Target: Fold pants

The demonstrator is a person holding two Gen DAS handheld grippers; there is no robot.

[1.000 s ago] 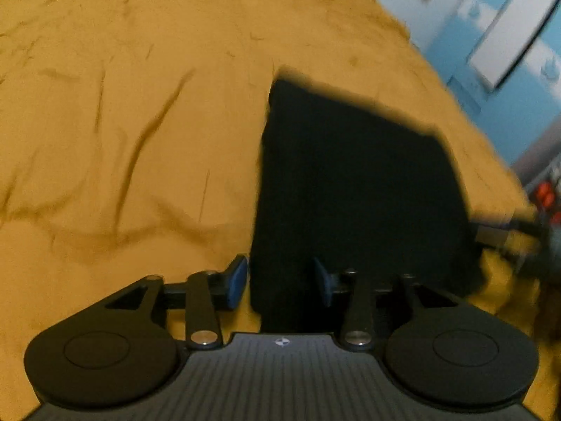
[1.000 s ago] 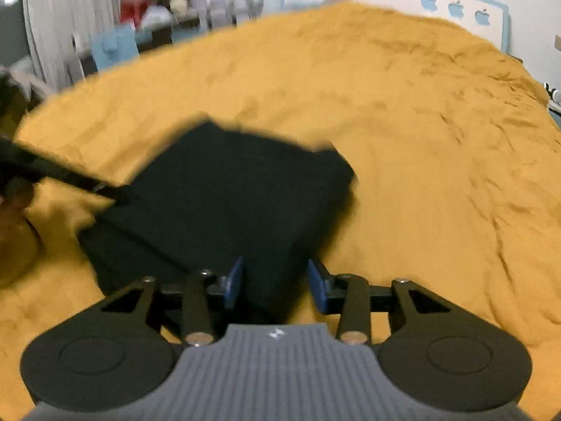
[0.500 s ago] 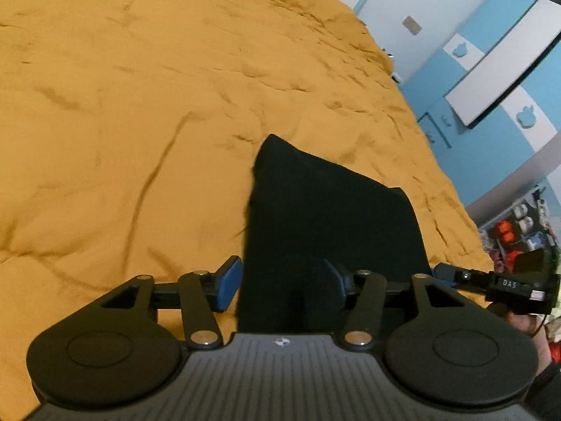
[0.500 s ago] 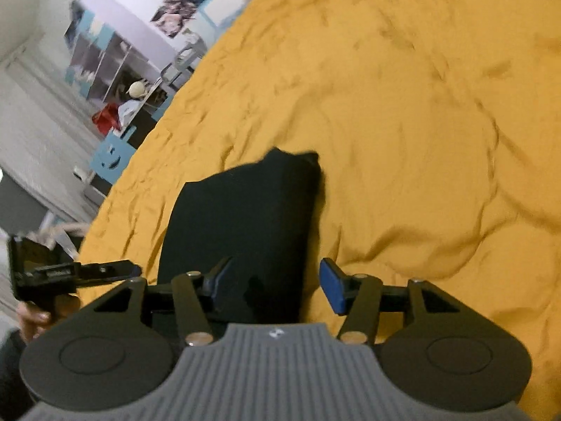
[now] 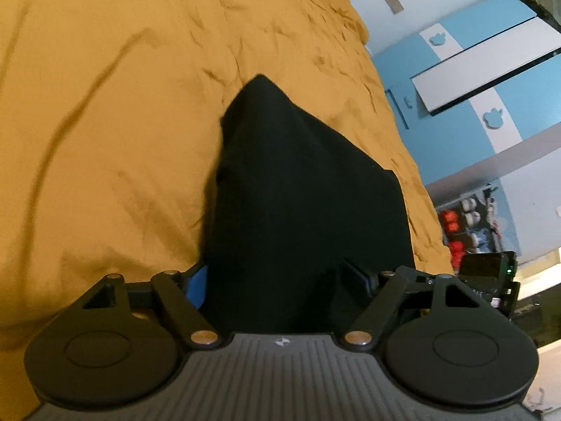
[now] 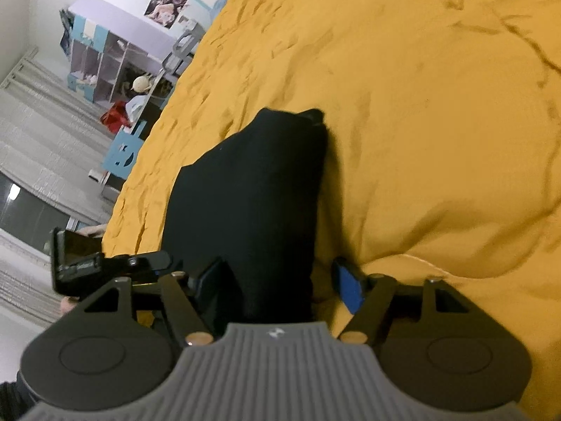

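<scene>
Both jaws widened, straddling pants (image 5: 301, 189)

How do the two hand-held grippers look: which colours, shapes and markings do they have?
Both look alike. The left hand-held gripper and right hand-held gripper have black linkage arms with silver pivot pins, round black discs, blue finger pads, and a grey ribbed body bearing a small white logo.

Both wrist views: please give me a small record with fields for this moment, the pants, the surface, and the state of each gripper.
item: black pants, folded into a compact stack
surface: wrinkled orange bedcover, pants lying on it
left gripper: open, fingers on either side of the near end of the pants
right gripper: open, also straddling the near end
grip: neither gripper is shut on the cloth
background: blue and white cabinets
</scene>
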